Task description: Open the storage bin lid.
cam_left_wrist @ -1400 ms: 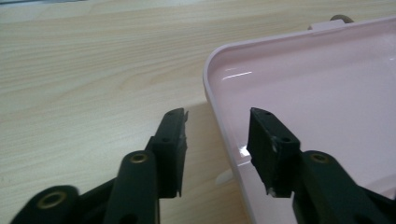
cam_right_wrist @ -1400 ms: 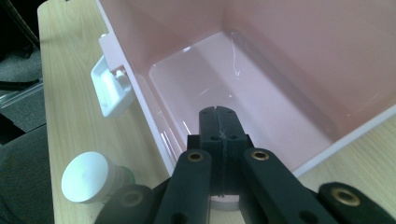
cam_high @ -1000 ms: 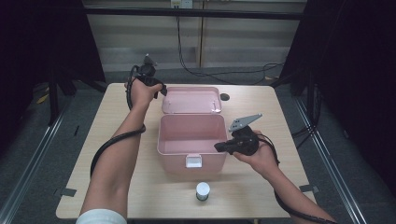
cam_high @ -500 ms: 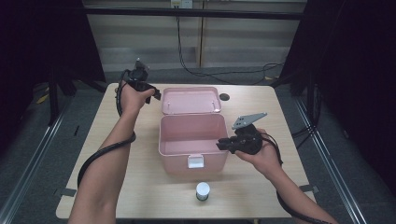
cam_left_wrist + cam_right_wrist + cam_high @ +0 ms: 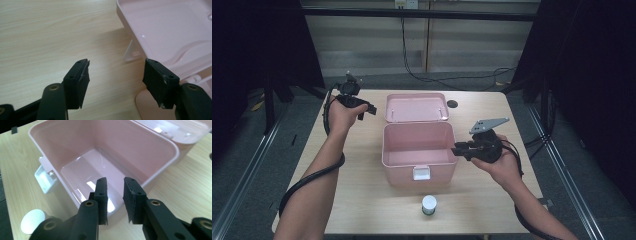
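Pink box (image 5: 419,150), centre of the frame, with a white latch (image 5: 421,173) on its front wall and a pink lid (image 5: 416,107) behind it. Pale wood-grain table (image 5: 362,200). White-capped small jar (image 5: 428,204), lower centre. Black grippers; grey plate (image 5: 488,124) at right.

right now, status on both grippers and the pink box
Left gripper open, empty, beside the flipped-back lid. Right gripper jaws just opening, nothing between them, at the pink box right rim. Box open, empty. Small white-capped jar in front, clear.
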Demonstrator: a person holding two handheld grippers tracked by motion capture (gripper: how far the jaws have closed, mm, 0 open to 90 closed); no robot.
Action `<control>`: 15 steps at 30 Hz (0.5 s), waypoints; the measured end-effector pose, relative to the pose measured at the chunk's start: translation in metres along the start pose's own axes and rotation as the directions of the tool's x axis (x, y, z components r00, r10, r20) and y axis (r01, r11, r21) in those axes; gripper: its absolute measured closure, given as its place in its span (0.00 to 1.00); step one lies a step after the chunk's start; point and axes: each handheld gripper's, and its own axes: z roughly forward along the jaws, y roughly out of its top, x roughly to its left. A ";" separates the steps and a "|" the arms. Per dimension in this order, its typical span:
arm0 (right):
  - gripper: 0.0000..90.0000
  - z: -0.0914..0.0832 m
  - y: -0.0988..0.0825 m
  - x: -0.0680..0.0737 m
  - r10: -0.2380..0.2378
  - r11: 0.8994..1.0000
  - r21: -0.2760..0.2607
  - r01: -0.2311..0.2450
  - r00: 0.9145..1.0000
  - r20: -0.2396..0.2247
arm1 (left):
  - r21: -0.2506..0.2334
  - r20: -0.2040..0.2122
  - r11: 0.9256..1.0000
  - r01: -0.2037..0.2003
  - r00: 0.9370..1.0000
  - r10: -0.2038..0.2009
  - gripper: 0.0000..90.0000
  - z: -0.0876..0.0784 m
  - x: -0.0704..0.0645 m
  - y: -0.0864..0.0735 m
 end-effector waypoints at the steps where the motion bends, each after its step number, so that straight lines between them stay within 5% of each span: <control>1: 0.81 -0.001 -0.001 -0.001 0.000 1.000 0.001 0.000 1.000 0.003 | -0.001 0.001 1.000 0.000 1.000 0.000 0.41 -0.001 0.002 -0.004; 5: 0.77 -0.003 -0.007 -0.005 0.021 1.000 0.010 -0.021 0.999 0.024 | -0.009 0.004 1.000 -0.008 1.000 0.008 0.41 -0.004 0.006 -0.013; 15: 0.75 0.000 -0.014 -0.003 0.050 0.999 0.003 -0.050 0.999 -0.018 | -0.032 0.021 0.999 -0.024 0.999 0.024 0.40 -0.007 0.014 -0.045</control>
